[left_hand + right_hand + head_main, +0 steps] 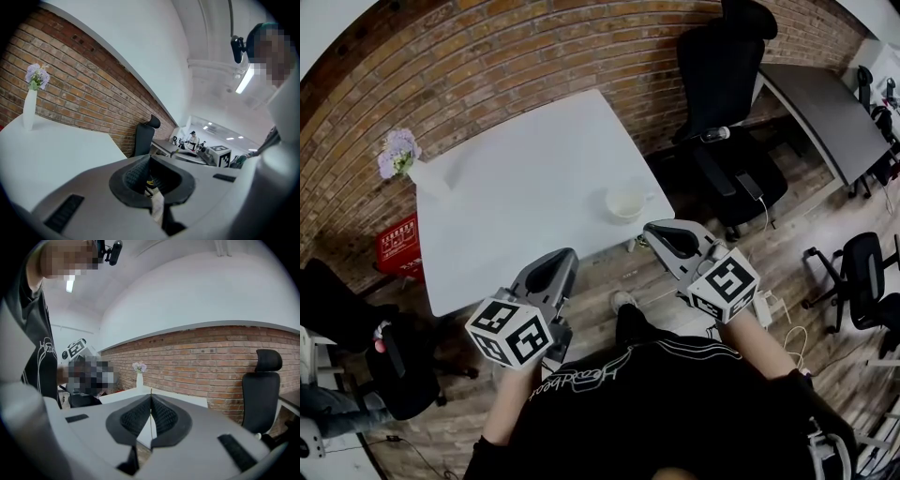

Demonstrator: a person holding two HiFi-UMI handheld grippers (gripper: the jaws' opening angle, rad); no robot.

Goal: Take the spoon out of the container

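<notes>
The white surface (525, 187) fills the middle of the room, set against a brick wall. A black office chair (722, 84) stands off the surface's far right corner. The person holds both grippers low, just off the surface's near edge and above the wooden floor. The left gripper (551, 272) is by the middle of that edge, with its jaws pressed together on nothing. The right gripper (673, 239) is off the near right corner, its jaws likewise closed and empty. A red crate (398, 246) sits on the floor beside the surface's left edge. A white vase (427, 178) of pale purple flowers stands on the far left corner. The container (625, 203), a small white cup, sits on the surface near its near right corner, close to the right gripper. I cannot make out the spoon inside it.
</notes>
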